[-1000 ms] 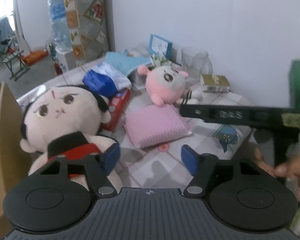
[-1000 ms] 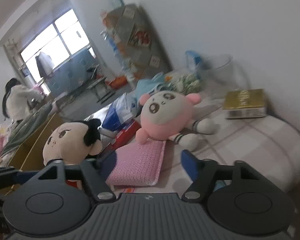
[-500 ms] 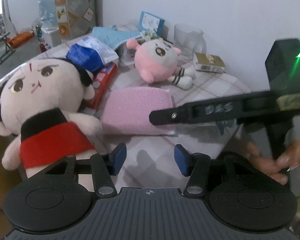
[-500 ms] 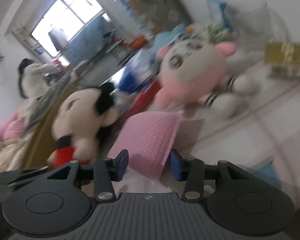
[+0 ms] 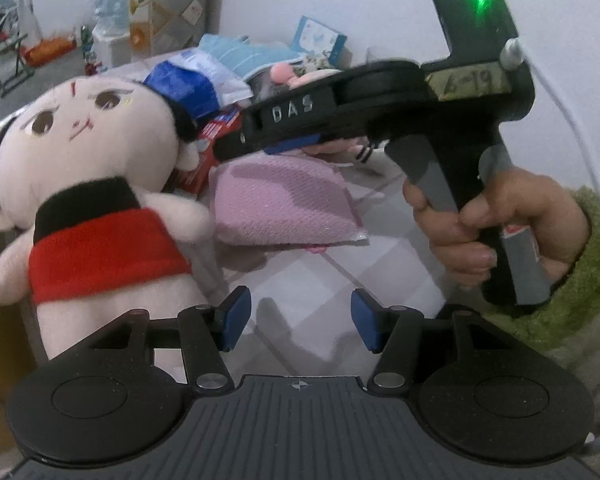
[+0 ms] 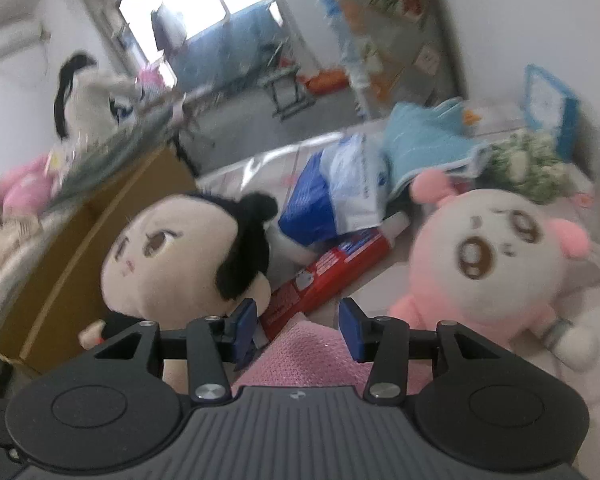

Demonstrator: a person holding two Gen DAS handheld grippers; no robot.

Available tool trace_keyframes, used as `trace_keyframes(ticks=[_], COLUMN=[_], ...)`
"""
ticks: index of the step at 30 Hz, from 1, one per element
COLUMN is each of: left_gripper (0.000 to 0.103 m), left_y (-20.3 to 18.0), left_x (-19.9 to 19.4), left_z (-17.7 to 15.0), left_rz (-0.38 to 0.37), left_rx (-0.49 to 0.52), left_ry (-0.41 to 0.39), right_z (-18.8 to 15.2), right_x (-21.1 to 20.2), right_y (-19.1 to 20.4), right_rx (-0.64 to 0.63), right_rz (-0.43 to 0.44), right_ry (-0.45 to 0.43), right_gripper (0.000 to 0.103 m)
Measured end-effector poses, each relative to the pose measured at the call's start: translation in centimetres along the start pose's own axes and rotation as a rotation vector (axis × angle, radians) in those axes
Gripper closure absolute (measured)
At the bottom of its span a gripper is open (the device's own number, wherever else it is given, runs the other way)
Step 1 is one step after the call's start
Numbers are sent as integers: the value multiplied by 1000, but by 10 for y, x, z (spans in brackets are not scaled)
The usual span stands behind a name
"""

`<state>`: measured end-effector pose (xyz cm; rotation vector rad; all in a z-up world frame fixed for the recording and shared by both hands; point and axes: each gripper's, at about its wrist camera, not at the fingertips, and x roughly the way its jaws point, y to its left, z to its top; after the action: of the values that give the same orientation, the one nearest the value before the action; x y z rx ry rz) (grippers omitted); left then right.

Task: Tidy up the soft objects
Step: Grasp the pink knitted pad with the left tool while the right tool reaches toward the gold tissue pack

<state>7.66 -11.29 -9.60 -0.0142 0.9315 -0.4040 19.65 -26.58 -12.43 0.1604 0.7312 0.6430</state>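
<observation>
My table point(image 5: 340, 276) has a pale checked top. On it lies a doll point(image 5: 88, 184) in a red top, just beside a pink knitted pad point(image 5: 284, 204). Behind them I see a red box point(image 6: 328, 272) flat under a blue-and-white bag point(image 6: 332, 200), a light blue cloth point(image 6: 428, 148) and a pink round plush point(image 6: 496, 264).

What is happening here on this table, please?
A person holds a two-finger gripper in each hand and is sorting soft things on a cluttered table. The right gripper, jaws open, hangs just over the pink knitted pad, which lies between the black-haired doll in red and the pink round plush. The left gripper is open too and holds nothing, hovering over bare table beside the doll. Nothing is gripped yet.
</observation>
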Motion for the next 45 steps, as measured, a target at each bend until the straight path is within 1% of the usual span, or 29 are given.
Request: trace_keyframes(ticks=[2, 4, 6, 8, 9, 12, 14, 18, 20, 22, 24, 25, 26, 28, 31, 32, 33, 37, 38, 43, 45], left_gripper=[47, 47, 45, 44, 41, 33, 31, 25, 24, 21, 16, 16, 16, 16, 15, 13, 10, 9, 7, 4, 2], left_y=[4, 7, 8, 8, 7, 6, 4, 5, 5, 3, -3, -5, -7, -8, -4, -2, -1, -3, -5, -18, -20], left_x=[1, 3, 3, 4, 4, 4, 2, 0, -3, -3, -1, 3, 6, 11, 10, 9, 8, 8, 9, 15, 19], left_z=[-2, -3, -3, -4, -5, -7, -10, -13, -14, -11, -8, -5, -3, 1, 5, 5, 5, 8, 9, 13, 14], left_rz=[-15, -32, -58, -85, -99, -111, -108, -134, -163, -202, -232, -236, -228, -187, -141, -133, -123, -98, -90, -28, 17], left_rx=[-22, -38, -52, -61, -64, -70, -68, -82, -96, -108, -110, -111, -110, -109, -111, -114, -111, -88, -80, -16, -8], left_ry=[8, 15, 22, 33, 38, 48, 50, 64, 68, 76, 84, 89, 93, 91, 78, 75, 75, 88, 91, 92, 98], right_z=[2, -2, -8, -16, -22, -32, -36, -42, -43, -43, -46, -48, -50, -53, -60, -64, -67, -78, -79, -78, -77], right_x=[13, 19, 19, 12, 5, -13, -21, -35, -38, -40, -41, -41, -41, -41, -48, -52, -55, -62, -63, -68, -65], right_y=[3, 3, 2, -3, -6, -10, -14, -28, -34, -40, -41, -42, -41, -35, -34, -35, -35, -38, -39, -49, -50], right_rx=[-27, -21, 13, 52, 83, 131, 166, 249, 273, 288, 303, 310, 316, 325, 359, 374, 387, 447, 462, 515, 526], right_rz=[-5, -10, 1, 12, 20, 12, 2, 9, -1, -8, 4, 16, 26, 40, 77, 91, 106, 207, 225, 227, 244], right_ry=[42, 92, 142, 173, 180, 172, 162, 116, 92, 82, 86, 88, 91, 92, 92, 96, 99, 125, 131, 77, 72], right_gripper=[41, 41, 41, 41, 41, 41, 41, 41, 41, 41, 40, 41, 40, 40, 36, 33, 32, 32, 32, 31, 31])
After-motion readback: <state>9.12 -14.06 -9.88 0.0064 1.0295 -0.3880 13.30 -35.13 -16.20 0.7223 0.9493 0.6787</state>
